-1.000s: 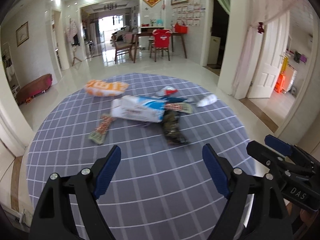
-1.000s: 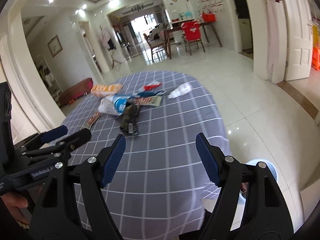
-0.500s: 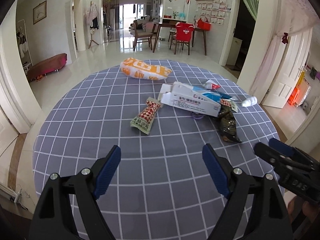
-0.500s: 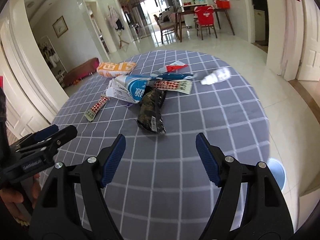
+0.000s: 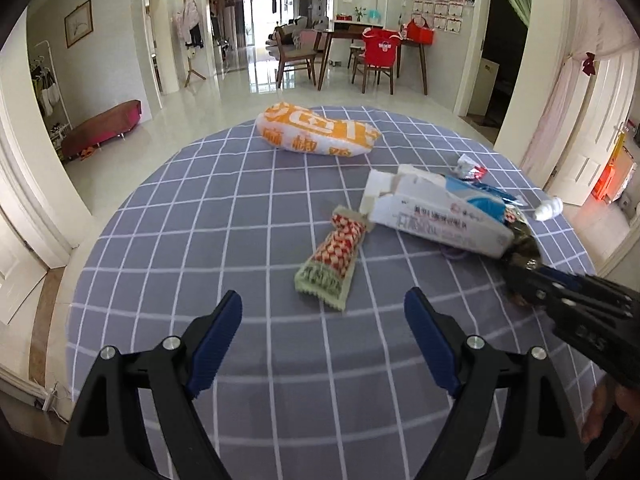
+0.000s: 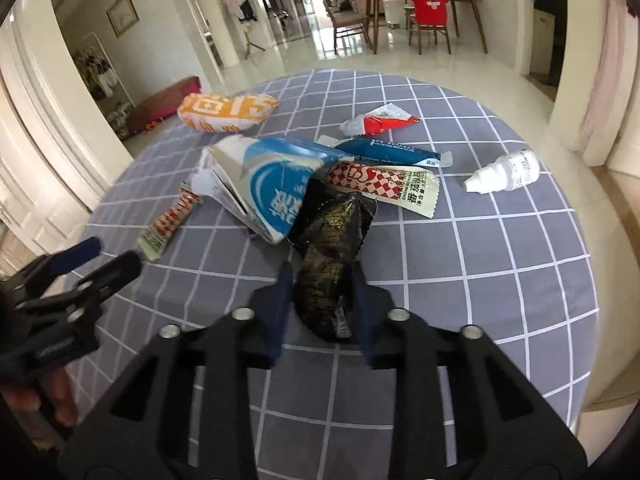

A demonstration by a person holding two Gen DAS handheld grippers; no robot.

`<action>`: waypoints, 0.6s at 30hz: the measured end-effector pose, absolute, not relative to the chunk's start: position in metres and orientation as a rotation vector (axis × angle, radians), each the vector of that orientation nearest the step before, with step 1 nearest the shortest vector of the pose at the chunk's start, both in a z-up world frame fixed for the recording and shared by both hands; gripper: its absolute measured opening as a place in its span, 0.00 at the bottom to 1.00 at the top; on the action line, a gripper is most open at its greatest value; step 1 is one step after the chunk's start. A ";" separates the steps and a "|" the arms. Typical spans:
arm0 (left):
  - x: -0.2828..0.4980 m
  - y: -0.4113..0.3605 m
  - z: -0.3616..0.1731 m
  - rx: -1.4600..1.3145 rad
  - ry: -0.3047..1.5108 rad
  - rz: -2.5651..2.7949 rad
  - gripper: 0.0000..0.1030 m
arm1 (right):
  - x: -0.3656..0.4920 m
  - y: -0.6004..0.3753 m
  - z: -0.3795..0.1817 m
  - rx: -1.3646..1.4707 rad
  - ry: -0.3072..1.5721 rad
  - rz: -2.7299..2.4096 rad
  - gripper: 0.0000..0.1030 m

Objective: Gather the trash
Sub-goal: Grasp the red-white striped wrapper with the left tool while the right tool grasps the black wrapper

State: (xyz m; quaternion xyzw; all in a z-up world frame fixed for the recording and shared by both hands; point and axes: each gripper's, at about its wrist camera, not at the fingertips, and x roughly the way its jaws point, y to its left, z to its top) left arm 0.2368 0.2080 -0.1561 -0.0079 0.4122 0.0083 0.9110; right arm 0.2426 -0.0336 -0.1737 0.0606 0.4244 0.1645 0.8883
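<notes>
Trash lies on a round table with a grey checked cloth (image 5: 200, 240). My right gripper (image 6: 320, 280) is closed on the near end of a black snack wrapper (image 6: 332, 232), which rests on the cloth. My left gripper (image 5: 322, 320) is open and empty, just short of a red-checked sachet (image 5: 332, 260). A white and blue carton (image 5: 436, 212) (image 6: 260, 184) lies beyond it. An orange bag (image 5: 316, 130) (image 6: 224, 110) sits at the far side. A white dropper bottle (image 6: 504, 172), a blue sachet (image 6: 388, 154) and a red wrapper (image 6: 380, 122) lie to the right.
The table edge curves close on the right in the right wrist view (image 6: 592, 320). A second red-checked sachet (image 6: 392, 186) lies under the black wrapper's far end. Glossy tile floor, door frames and a dining set (image 5: 360, 60) surround the table.
Both grippers moved forward and down toward the trash. The right gripper went from wide open to closed around the black wrapper. The left gripper stayed open.
</notes>
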 end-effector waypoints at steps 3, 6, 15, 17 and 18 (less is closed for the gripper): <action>0.252 0.206 -0.160 -0.013 0.860 0.014 0.67 | 0.239 -0.046 -0.172 0.163 0.865 0.345 0.20; 0.264 0.206 -0.166 -0.020 0.874 0.013 0.57 | 0.232 -0.059 -0.169 0.204 0.841 0.350 0.20; 0.271 0.208 -0.170 -0.085 0.886 0.005 0.13 | 0.226 -0.080 -0.160 0.280 0.814 0.362 0.20; 0.264 0.209 -0.166 -0.096 0.870 0.016 0.10 | 0.224 -0.081 -0.159 0.287 0.812 0.365 0.20; 0.260 0.209 -0.164 -0.105 0.865 0.012 0.10 | 0.223 -0.080 -0.158 0.291 0.811 0.368 0.20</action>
